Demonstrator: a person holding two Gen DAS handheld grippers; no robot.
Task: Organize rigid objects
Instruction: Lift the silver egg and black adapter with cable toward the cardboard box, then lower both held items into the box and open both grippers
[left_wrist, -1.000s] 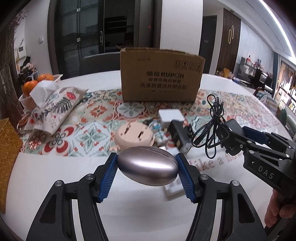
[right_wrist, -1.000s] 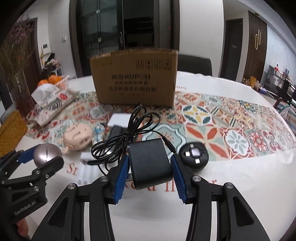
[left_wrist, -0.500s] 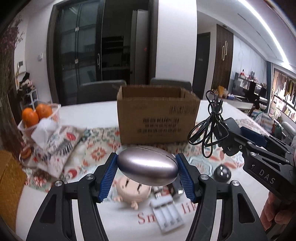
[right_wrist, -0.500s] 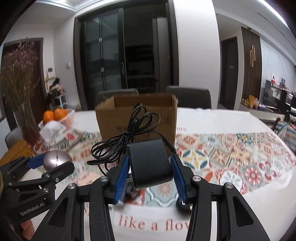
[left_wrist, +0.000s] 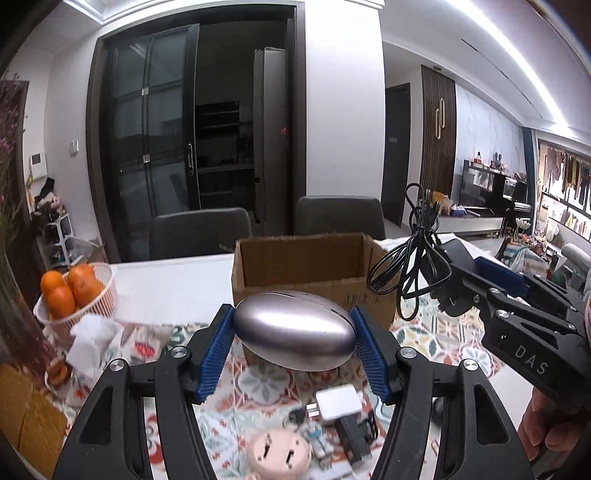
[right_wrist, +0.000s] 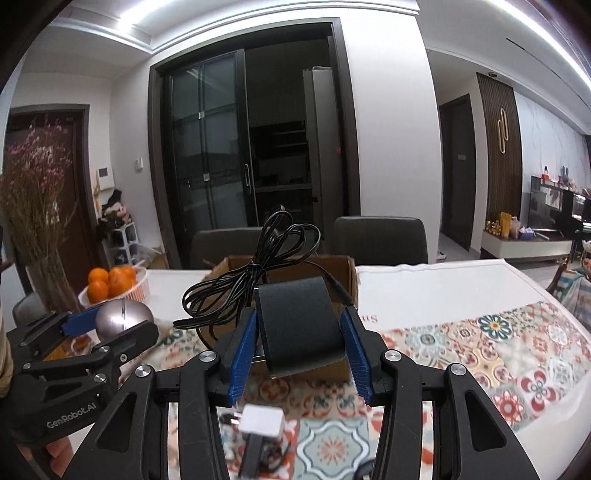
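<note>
Left wrist: left gripper (left_wrist: 293, 338) clamped on silver egg-shaped case (left_wrist: 295, 334), raised before open cardboard box (left_wrist: 306, 269); charger (left_wrist: 338, 402) and pink gadget (left_wrist: 277, 456) unsorted below.

Right wrist: right gripper (right_wrist: 299, 341) clamped on black adapter (right_wrist: 301, 326), cord (right_wrist: 255, 280) dangling, short of the box; neither dropped in yet.

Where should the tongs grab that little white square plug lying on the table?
Probably across the white plug's two flat sides, coming straight down from above. It lies flat on the patterned mat, so those sides show. Avoid the metal prongs on its left end and the black charger crowding its near edge.
</note>
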